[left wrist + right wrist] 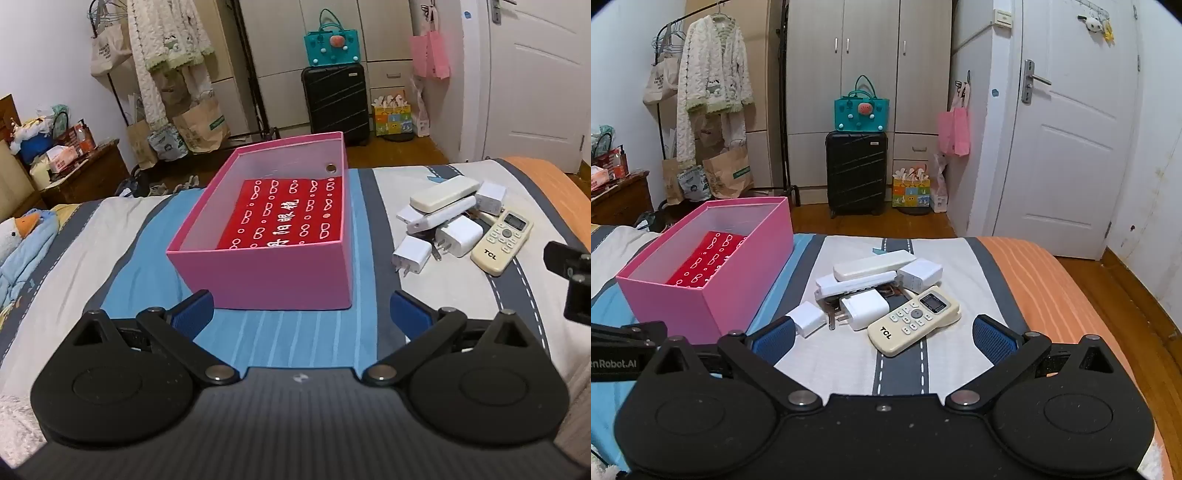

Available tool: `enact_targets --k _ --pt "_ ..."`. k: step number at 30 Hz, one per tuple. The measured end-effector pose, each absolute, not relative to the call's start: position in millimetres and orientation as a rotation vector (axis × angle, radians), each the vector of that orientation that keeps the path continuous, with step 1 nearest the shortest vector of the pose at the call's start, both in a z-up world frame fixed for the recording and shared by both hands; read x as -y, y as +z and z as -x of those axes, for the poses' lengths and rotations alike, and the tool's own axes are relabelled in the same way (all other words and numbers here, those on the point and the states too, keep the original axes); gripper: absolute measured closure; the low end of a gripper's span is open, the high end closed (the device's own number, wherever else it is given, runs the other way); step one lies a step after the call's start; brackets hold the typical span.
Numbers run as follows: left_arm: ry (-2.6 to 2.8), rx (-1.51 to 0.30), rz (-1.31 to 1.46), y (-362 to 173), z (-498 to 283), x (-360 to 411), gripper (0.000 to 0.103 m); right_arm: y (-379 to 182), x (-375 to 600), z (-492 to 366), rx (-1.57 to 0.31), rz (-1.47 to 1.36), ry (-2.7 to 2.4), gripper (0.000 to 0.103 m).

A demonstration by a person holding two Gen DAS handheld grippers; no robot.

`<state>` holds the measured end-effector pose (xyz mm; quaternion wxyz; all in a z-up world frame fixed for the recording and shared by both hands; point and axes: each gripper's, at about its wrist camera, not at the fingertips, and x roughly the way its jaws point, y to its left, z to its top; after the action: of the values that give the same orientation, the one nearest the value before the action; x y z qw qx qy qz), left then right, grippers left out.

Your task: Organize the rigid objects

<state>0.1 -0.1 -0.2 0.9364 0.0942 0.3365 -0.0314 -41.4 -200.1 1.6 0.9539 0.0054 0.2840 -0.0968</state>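
From the left wrist, the left claw [301,314] is hovering with its blue pads spread wide and nothing between them, just short of the near wall of the pink box [266,273]. The box is sitting open on the bed [74,258], with a red patterned sheet [284,214] lying flat on its bottom. To the right of the box, well apart from it, a pile of white chargers [458,234], a long white remote [443,195] and a cream TCL remote [502,242] is resting on the bedcover. A black part of the other tool is showing at the right edge.

From the right wrist, the right claw [884,338] is also standing spread and empty, facing the pile. The TCL remote [914,319] is lying nearest, angled, with one end touching a charger [864,308]; a small plug [807,319] is sitting at the near left. The box [713,291] is sitting to the left.

These things are probably light, hard and smooth plastic, so they may be slipping under a loose pinch. The TCL remote looks best taken across its narrow width near the middle, since the soft bedding is likely giving way under a downward push. The chargers look easiest held on their flat sides, clear of the prongs.
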Motion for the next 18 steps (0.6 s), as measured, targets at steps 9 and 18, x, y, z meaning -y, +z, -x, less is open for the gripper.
enact_targets --k 9,18 --pt "-0.047 -0.651 -0.177 -2 0 3 0.000 1 201 42 -0.565 -0.024 -0.192 0.000" --pt "-0.055 -0.661 -0.140 -5 -5 -11 0.000 1 199 41 -0.582 -0.016 -0.197 0.000"
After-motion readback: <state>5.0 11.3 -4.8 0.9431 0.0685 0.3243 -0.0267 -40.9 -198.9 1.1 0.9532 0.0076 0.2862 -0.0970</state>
